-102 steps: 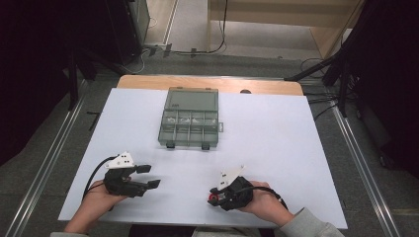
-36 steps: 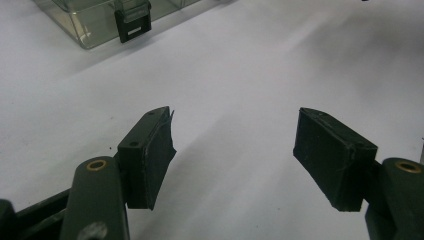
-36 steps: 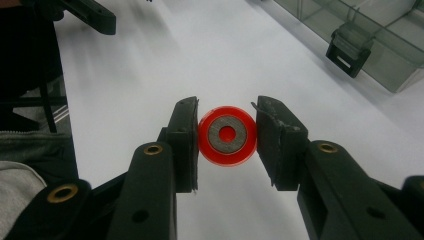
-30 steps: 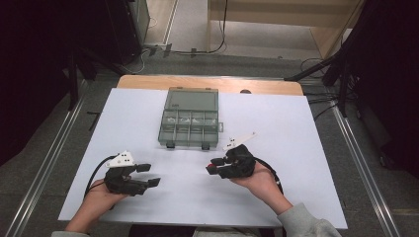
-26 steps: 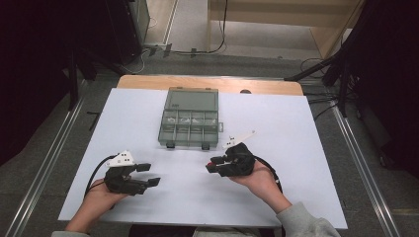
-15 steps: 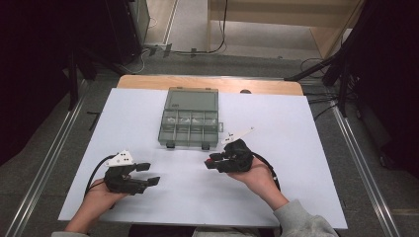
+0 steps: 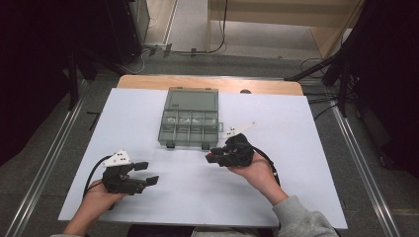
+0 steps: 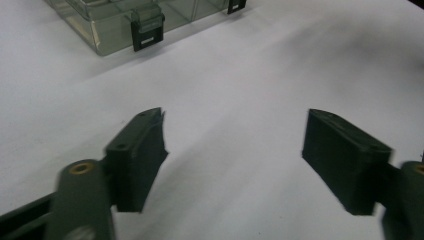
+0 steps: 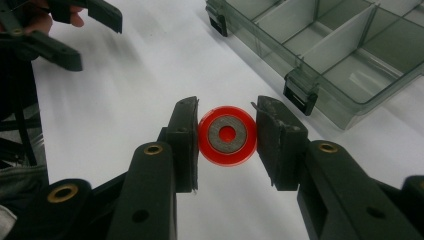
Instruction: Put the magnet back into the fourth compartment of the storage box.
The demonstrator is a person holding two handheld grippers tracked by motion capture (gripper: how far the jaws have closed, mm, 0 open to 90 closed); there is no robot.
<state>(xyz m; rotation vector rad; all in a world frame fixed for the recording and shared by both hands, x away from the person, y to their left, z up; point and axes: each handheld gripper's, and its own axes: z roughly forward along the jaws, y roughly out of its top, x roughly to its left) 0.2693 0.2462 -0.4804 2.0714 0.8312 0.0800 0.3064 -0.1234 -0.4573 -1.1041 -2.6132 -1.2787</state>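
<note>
A clear grey compartment box [image 7: 167, 129] lies open at the middle back of the white table, its lid [image 7: 192, 100] folded away. My right gripper [image 7: 213, 155] hovers just off the box's front right corner, shut on a red disc [image 9: 227, 150] with a grey ring in its middle. That disc sits squarely between the pads [image 9: 184, 135], close to a black latch [image 9: 299, 102] of the box [image 9: 350, 30]. My left gripper [image 7: 149, 173] rests near the front left, open with nothing in it. Its jaws have just been opening, and bare table shows between its fingertips [image 8: 145, 145].
The left gripper [image 9: 70, 30] appears far off in the right gripper view, at the top left. A wooden strip [image 7: 148, 81] runs along the table's far edge. Metal rails [image 7: 44, 168] flank the table on the floor, and cables [image 7: 197, 49] lie behind it.
My right gripper has carried the red disc from the table's front edge forward to the box's front right corner, creeping slightly left over the last second. The left hand has stayed put.
</note>
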